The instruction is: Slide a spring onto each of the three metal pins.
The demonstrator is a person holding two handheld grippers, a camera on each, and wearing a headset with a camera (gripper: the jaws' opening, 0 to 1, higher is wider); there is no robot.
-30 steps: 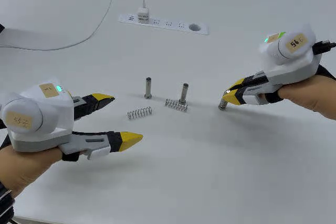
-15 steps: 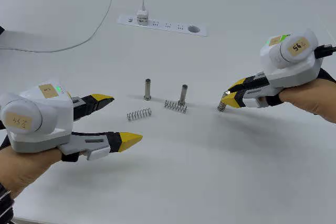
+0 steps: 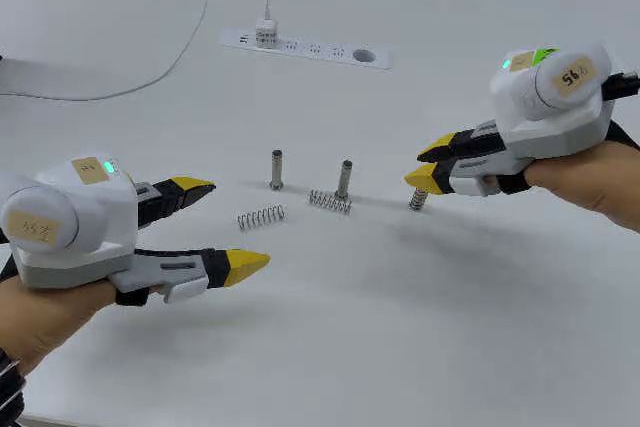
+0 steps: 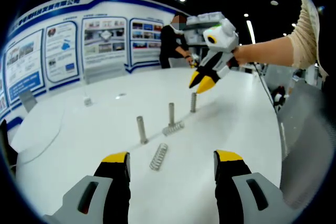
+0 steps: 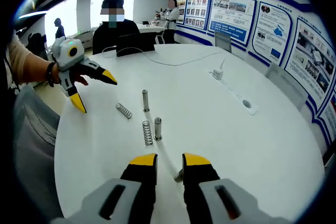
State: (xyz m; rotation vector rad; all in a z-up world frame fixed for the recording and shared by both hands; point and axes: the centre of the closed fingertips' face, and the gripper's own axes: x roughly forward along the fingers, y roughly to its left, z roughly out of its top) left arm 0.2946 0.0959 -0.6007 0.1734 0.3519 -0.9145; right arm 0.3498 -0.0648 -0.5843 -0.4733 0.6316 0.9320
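**Status.** Three short upright grey metal pins are standing in a row on the white tabletop. The right-hand pin, at 3 o'clock from the middle pin, appears to be carrying a silver coil along its shaft. On that reading, one fitting of three is done. The middle pin and the left-hand pin are standing bare.

**Parts remaining.** Two loose silver wire coil springs are lying flat on the tabletop.
- The first loose spring is lying at 7 o'clock from the left-hand pin, apart from it.
- The second loose spring is lying at 7 o'clock from the middle pin, just beside its base.

**Grippers.** Both are white-bodied, with black jaws and yellow tips.
- The right gripper is hovering just at 12 o'clock from the right-hand pin, jaws narrowly parted and gripping nothing.
- The left gripper is waiting at 8 o'clock from the pin row, jaws spread wide and empty. In the left gripper view the first loose spring is lying ahead of it, between the jaw lines.

**Next move (judgement).** The step in hand is the second fitting.
1. Bring one gripper down over a loose spring.
2. Close lightly across the coils near one end.
3. Turn the spring upright.
4. Align its bore over a bare pin top, then lower it.

A firm squeeze could crush the coil.
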